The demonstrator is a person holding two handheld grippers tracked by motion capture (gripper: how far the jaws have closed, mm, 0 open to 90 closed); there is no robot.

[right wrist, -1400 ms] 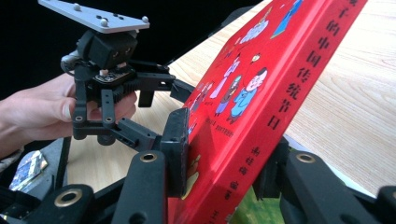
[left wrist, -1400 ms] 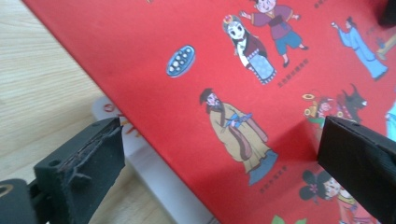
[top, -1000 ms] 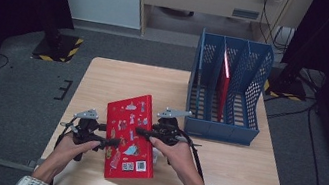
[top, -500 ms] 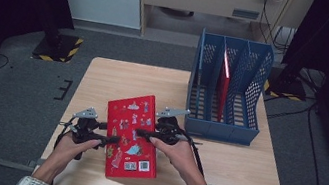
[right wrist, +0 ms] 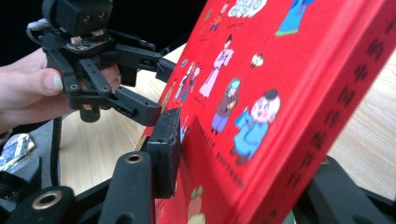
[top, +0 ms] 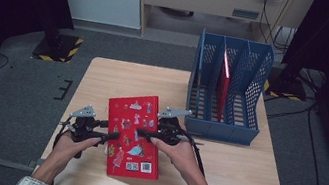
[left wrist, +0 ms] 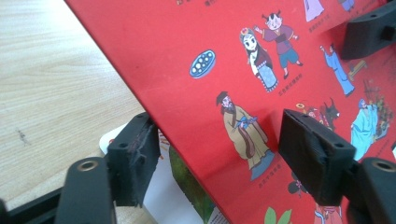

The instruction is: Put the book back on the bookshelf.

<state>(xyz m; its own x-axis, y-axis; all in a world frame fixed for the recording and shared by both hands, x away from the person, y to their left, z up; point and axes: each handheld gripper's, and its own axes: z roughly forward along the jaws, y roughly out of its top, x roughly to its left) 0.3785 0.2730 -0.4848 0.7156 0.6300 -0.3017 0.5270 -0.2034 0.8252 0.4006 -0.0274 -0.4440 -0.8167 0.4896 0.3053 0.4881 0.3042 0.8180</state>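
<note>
A red picture book [top: 133, 112] lies on the wooden table [top: 119, 77], tilted in the right gripper view. My left gripper [top: 110, 130] is at its left edge. In the left gripper view its jaws [left wrist: 224, 156] have just been closing; the cover's edge [left wrist: 187, 46] is between them, one pad under it and one apart above, with a white and green page showing below. My right gripper [top: 140, 133] is at the spine side. Its jaws [right wrist: 252, 168] have opened a little; one pad presses the cover [right wrist: 289, 70], the other sits under the spine.
A blue file rack [top: 220, 127] stands at the table's right rear, with a second red book [top: 222, 89] upright in a middle slot. The left gripper [right wrist: 159, 91] and its hand [right wrist: 28, 88] show in the right gripper view. Dark floor surrounds the table.
The left gripper's jaws have narrowed around the book's left edge. The book has turned slightly. The right hand has stayed put.
</note>
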